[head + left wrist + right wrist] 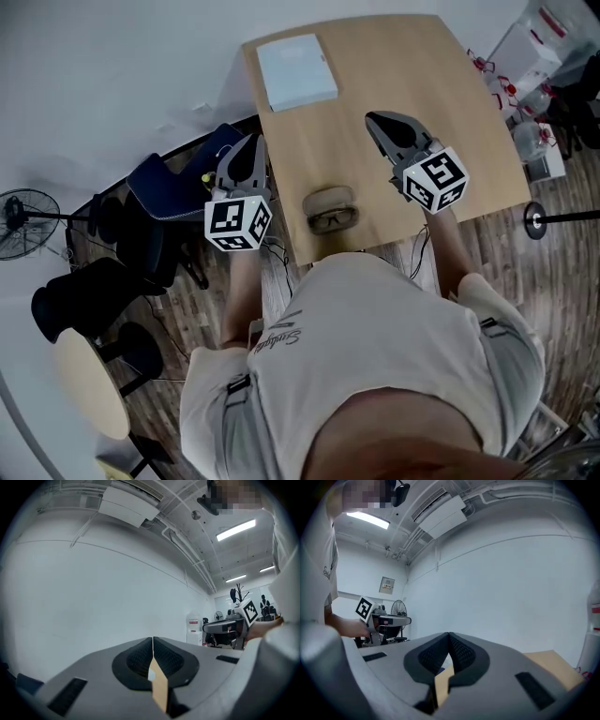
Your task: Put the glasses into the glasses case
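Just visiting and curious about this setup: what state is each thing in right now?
Left gripper: shut, empty.
Right gripper: shut, empty.
Glasses case: open, on the table, near edge.
Glasses: apparently lying in the open case, unheld.
Pale flat box: lying flat at the table's far corner.

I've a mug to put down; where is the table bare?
Bare: the table's far right, beside the box, and the middle between box and case. Crowded: the near edge, where the case lies between the left gripper and right gripper.
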A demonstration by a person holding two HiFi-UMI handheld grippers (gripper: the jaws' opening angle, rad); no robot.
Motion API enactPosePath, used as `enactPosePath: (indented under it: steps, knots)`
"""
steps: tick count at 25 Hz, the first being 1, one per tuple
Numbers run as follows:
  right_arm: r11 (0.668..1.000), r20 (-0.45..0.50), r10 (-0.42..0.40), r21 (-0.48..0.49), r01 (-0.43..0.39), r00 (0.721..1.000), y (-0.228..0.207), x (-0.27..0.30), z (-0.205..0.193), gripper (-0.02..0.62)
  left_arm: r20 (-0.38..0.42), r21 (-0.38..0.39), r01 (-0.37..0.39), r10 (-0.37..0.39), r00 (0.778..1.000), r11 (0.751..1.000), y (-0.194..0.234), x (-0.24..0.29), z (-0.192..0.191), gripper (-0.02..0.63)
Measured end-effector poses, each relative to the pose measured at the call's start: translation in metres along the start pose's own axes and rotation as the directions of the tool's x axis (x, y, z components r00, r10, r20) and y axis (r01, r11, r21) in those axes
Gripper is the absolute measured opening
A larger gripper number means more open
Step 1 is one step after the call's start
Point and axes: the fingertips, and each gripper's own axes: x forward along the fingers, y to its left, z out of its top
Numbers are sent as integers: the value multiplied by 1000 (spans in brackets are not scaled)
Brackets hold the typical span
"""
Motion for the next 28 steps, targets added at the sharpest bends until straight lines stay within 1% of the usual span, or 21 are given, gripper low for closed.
enactPosePath:
  steps: [5, 10, 13, 16, 20, 23, 28]
  knots:
    - [1000, 22, -24, 15, 23, 999, 3, -7, 14, -5, 25, -10, -19, 20, 999, 1000, 0, -8, 6, 17]
    - [998, 39, -55, 32, 54, 998, 3, -8, 21, -5, 15, -3, -27, 27, 1000, 1000, 5, -14, 9, 15]
    - [996, 57, -70, 59, 67, 996, 1, -10, 23, -5, 1, -2, -39, 39, 999, 999, 6, -18, 7, 16]
    - [996, 59, -69, 63, 65, 996, 4, -9, 23, -5, -15, -4, -53, 53, 998, 999, 10, -23, 4, 17]
    - [997, 52, -59, 55, 56, 997, 9, -7, 20, -5, -64, -11, -77, 76, 995, 997, 18, -25, -6, 15]
    - [998, 43, -52, 47, 50, 998, 12, -7, 17, -5, -67, -30, -72, 70, 995, 997, 19, -26, -9, 17]
    - [998, 47, -54, 41, 52, 997, 10, -10, 18, -5, -64, -35, -59, 56, 996, 998, 16, -22, -11, 17]
